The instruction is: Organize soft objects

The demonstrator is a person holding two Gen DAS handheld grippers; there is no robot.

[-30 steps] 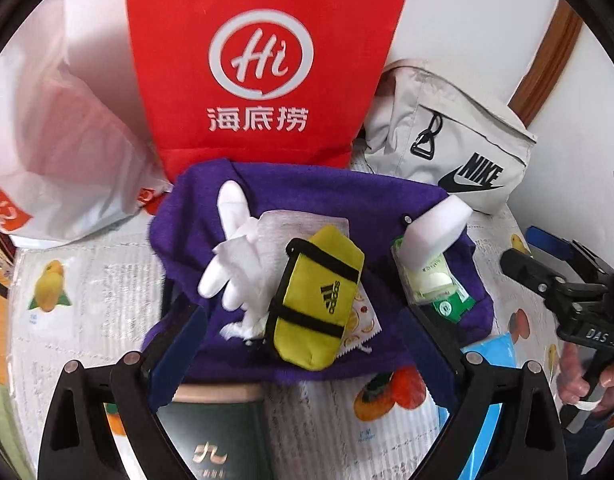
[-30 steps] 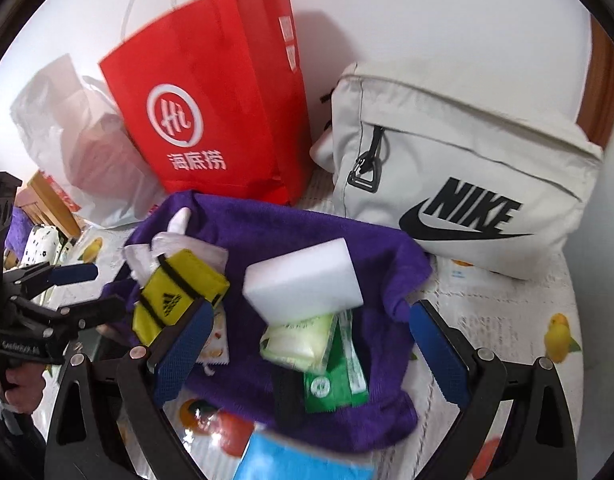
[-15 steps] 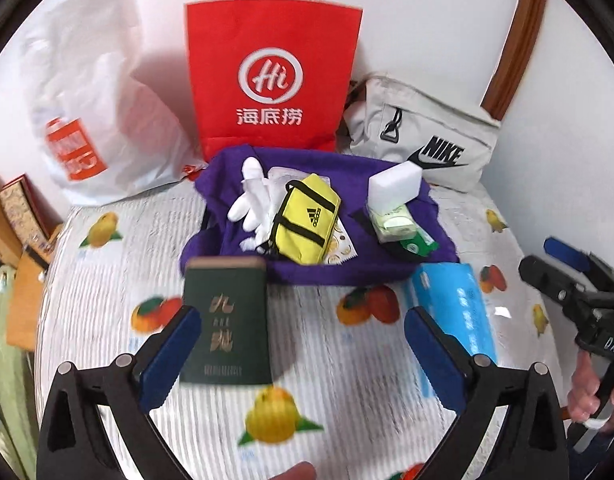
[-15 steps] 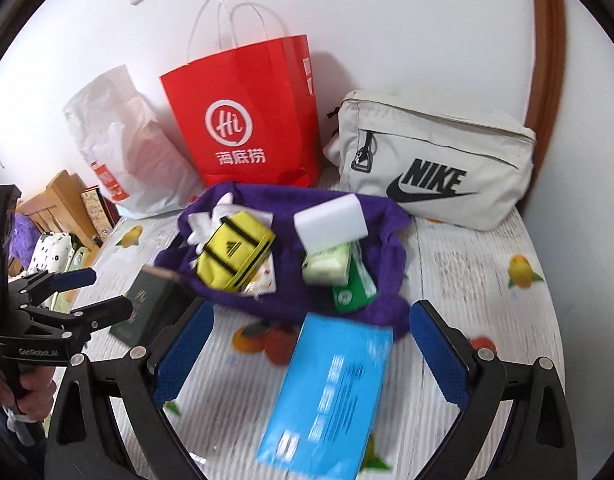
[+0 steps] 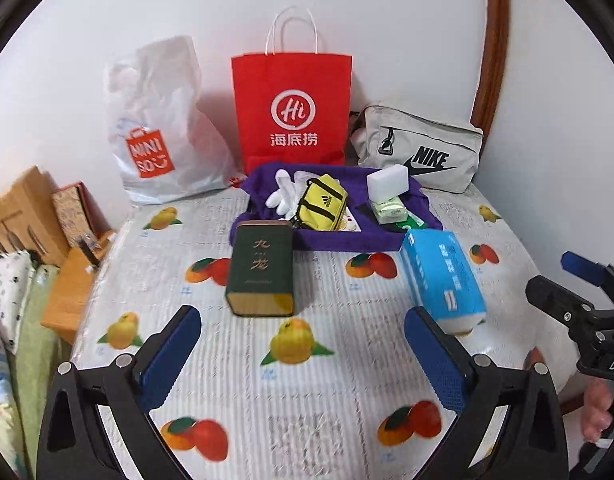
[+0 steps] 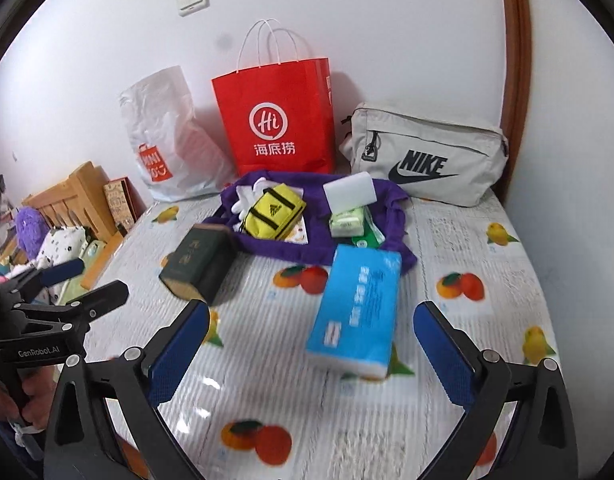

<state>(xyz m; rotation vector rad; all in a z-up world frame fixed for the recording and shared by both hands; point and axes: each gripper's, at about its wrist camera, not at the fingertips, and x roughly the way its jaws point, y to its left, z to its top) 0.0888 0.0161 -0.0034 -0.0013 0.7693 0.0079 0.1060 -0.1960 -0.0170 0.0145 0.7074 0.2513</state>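
A purple cloth (image 5: 347, 236) (image 6: 391, 216) lies at the back of the table. On it lie a white glove (image 5: 285, 194), a yellow pouch (image 5: 321, 204) (image 6: 273, 212), a white sponge (image 5: 387, 180) (image 6: 349, 192) and green tissue packs (image 5: 391, 212) (image 6: 347, 222). A blue tissue pack (image 5: 443, 280) (image 6: 359, 308) and a dark green box (image 5: 261, 268) (image 6: 197, 260) lie in front of the cloth. My left gripper (image 5: 303, 344) and right gripper (image 6: 311, 344) are open, empty, well short of these things.
A red paper bag (image 5: 293, 112), a white plastic bag (image 5: 159, 128) and a grey Nike bag (image 5: 419, 152) stand against the back wall. A fruit-print cover (image 5: 307, 380) is on the table. Wooden furniture (image 5: 23, 212) and bedding are at the left.
Both grippers have pulled back and up from the purple cloth. The green box, blue tissue pack and more of the table have come into view. Both stay open.
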